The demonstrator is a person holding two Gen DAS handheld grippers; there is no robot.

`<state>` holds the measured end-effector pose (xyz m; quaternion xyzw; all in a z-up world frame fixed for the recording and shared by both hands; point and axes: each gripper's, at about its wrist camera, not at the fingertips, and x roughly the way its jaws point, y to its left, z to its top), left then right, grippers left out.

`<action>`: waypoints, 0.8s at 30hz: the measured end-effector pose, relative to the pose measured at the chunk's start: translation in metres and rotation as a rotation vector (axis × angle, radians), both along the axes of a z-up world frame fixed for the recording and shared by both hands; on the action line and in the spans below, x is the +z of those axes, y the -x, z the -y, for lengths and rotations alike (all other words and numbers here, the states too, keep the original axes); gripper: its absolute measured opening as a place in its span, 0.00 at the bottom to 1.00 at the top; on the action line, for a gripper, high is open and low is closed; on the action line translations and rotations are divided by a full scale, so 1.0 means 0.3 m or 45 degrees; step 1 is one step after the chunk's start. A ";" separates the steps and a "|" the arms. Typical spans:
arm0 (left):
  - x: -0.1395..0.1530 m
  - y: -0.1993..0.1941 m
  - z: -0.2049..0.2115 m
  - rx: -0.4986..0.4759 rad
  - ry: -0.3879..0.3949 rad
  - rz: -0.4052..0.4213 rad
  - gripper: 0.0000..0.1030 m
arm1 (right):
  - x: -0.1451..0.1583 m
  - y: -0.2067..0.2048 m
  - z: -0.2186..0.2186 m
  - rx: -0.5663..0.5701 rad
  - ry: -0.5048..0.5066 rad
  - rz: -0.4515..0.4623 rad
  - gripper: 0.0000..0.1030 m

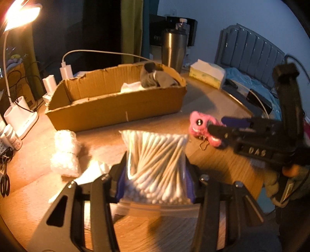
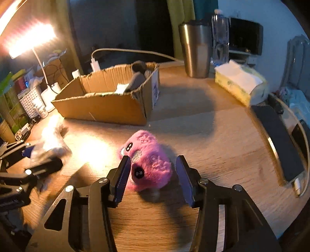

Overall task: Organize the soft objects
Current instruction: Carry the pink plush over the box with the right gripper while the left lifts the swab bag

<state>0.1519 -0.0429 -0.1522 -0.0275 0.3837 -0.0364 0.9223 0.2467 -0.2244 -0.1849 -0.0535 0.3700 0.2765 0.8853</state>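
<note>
My left gripper (image 1: pixel 156 170) is shut on a clear bag of cotton swabs (image 1: pixel 157 164) and holds it above the wooden table. My right gripper (image 2: pixel 153 174) is open around a pink plush toy (image 2: pixel 149 159) that lies on the table; the jaws stand on either side of it, the left pad close to its face. The toy and the right gripper (image 1: pixel 217 131) also show in the left wrist view. A cardboard box (image 1: pixel 116 106) stands beyond, with a grey soft item (image 1: pixel 155 77) and white cloth inside.
Bubble wrap bundles (image 1: pixel 65 153) lie left of the swab bag. A steel tumbler (image 2: pixel 195 50), a tissue pack (image 2: pixel 240 83) and a phone (image 2: pixel 279 143) sit at the back and right. A lit desk lamp (image 1: pixel 21 13) and small containers stand at the left edge.
</note>
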 end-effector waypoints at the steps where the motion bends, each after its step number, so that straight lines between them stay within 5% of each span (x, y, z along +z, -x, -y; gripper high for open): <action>1: 0.006 0.001 -0.007 0.007 0.002 0.006 0.48 | -0.005 -0.002 -0.005 0.003 -0.001 -0.010 0.50; 4: 0.023 0.003 -0.029 0.030 0.011 0.028 0.48 | -0.022 -0.003 -0.029 0.017 0.020 -0.025 0.50; 9: 0.046 0.010 -0.063 0.061 0.013 0.055 0.48 | -0.020 0.008 -0.041 0.034 0.031 0.001 0.35; 24: 0.116 0.051 -0.140 0.127 0.034 0.148 0.48 | 0.100 0.065 -0.062 0.064 -0.008 0.120 0.34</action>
